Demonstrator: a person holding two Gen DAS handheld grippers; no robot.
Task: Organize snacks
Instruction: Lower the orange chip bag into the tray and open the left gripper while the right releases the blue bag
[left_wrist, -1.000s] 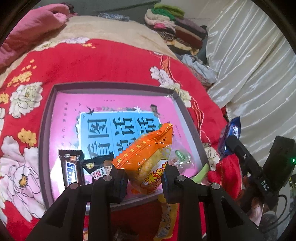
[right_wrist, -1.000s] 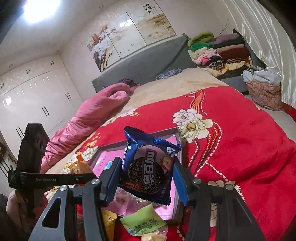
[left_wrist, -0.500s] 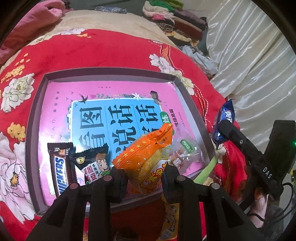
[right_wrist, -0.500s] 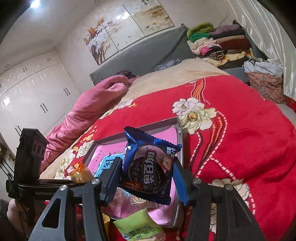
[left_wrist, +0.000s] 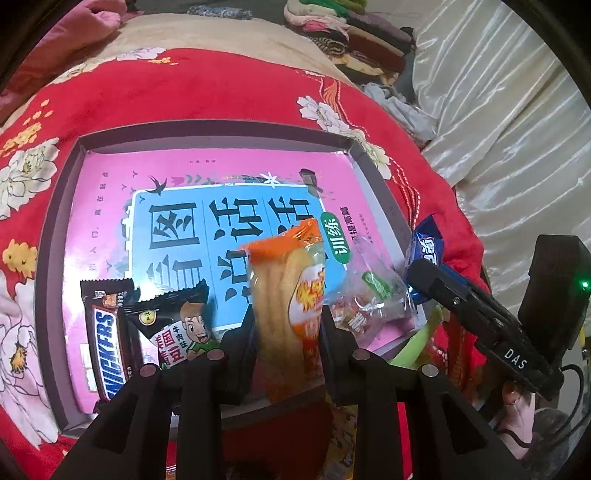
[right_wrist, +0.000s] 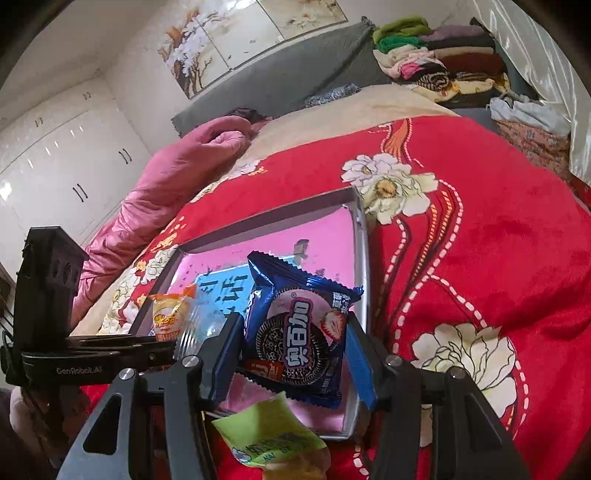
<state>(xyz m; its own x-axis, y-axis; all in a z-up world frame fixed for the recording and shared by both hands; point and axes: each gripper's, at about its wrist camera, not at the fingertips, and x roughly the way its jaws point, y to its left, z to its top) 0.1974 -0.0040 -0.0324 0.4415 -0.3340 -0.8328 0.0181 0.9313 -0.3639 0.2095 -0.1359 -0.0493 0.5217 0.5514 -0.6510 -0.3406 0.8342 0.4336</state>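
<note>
A: What fills the bedroom scene?

B: A red floral blanket carries a shallow box lined with a pink-and-blue book cover; a Snickers bar, a black snack pack and a clear candy bag lie along its near edge.

A: And the grippers?

B: Above that edge, the left gripper pinches an orange snack packet; the right gripper clamps a blue cookie packet over the box's right corner.

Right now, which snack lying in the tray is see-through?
The clear plastic packet with the green label, at the tray's right side. The brown Snickers bar and the black cartoon-boy packet on the left have solid printed wrappers.
</note>
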